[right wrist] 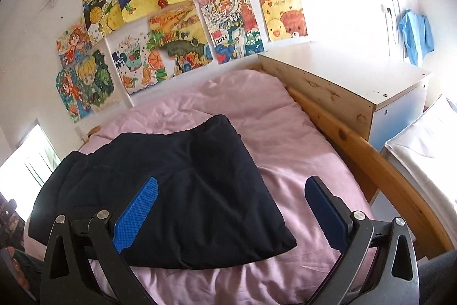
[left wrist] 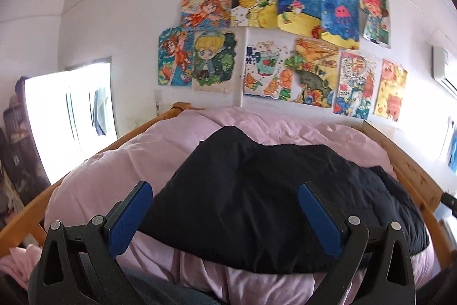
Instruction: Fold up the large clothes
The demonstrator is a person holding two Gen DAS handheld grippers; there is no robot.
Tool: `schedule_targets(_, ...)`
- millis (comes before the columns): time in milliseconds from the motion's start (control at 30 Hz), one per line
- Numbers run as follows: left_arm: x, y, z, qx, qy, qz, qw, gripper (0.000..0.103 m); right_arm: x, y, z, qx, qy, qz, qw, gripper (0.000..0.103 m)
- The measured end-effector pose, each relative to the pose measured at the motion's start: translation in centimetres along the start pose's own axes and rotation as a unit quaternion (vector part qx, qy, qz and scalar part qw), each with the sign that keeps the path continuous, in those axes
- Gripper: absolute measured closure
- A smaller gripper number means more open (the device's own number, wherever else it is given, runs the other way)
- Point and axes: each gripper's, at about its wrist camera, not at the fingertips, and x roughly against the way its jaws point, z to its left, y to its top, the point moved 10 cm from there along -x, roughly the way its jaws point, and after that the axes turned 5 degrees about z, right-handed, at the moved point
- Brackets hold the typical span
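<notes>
left wrist view shows the folded dark garment (left wrist: 257,205) resting on the bed (left wrist: 285,122), so both grippers' fingers (left wrist: 130,216) stand apart, empty

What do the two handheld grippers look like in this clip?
Both match: the left gripper and right gripper have black angular linkage arms with triangular cut-outs and silver round pivot pins, ending in flat blue pads with a knurled dotted texture. No cables or sleeves show.

Dark garment (right wrist: 171,185) matt cloth; pink bedding (right wrist: 285,162) soft creased cloth; bed frame (right wrist: 357,145) knotty varnished wood
</notes>
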Motion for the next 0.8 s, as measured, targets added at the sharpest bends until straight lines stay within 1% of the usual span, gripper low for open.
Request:
schedule_targets(100, 0.7, -0.6, -0.7, -0.02, -0.001, -0.004, 0.9998, 0.0, 0.5, -0.7, 0.0, -0.001, -0.006, -0.002, 1.0, 0.001)
schedule_targets(233, 1.6, -1.4, -1.9, -0.052, -0.006, -0.002, 0.9986, 0.0, 0.9, -1.5, 0.3, -0.007, 0.004, -0.007, 1.0, 0.001)
schedule_targets(333, 2.1, -2.0, -2.4, -0.062, -0.011, 0.002, 0.998, 0.0, 1.7, -1.7, 1.0, 0.001, 0.018, -0.019, 1.0, 0.001)
schedule_targets(400, 2.6, -2.1, -2.5, -0.064, -0.01, -0.002, 0.9979, 0.0, 2.4, -1.8, 1.6, 0.005, 0.03, -0.026, 0.999, 0.001)
schedule_targets(467, 3.1, -2.2, -2.5, -0.065, -0.011, -0.007, 0.9978, 0.0, 3.3, -1.7, 2.3, 0.012, 0.041, -0.042, 0.998, 0.001)
schedule_targets(533, 3.8, -2.2, -2.5, -0.062, -0.016, -0.005, 0.9979, 0.0, 4.6, -1.8, 3.0, 0.028, 0.047, -0.062, 0.997, 0.001)
schedule_targets(600, 4.1, -2.4, -2.5, -0.058, -0.026, 0.004, 0.9979, 0.0, 5.4, -2.0, 3.9, 0.044, 0.053, -0.073, 0.995, 0.001)
schedule_targets(733, 5.2, -3.1, -2.9, -0.059, -0.049, 0.028, 0.9967, 0.0, 8.3, -2.9, 6.8, 0.097, 0.075, -0.109, 0.987, 0.001)
schedule_targets(800, 6.0, -3.4, -3.0, -0.066, -0.05, 0.025, 0.9962, 0.0, 9.6, -3.5, 8.1, 0.116, 0.087, -0.118, 0.982, 0.001)
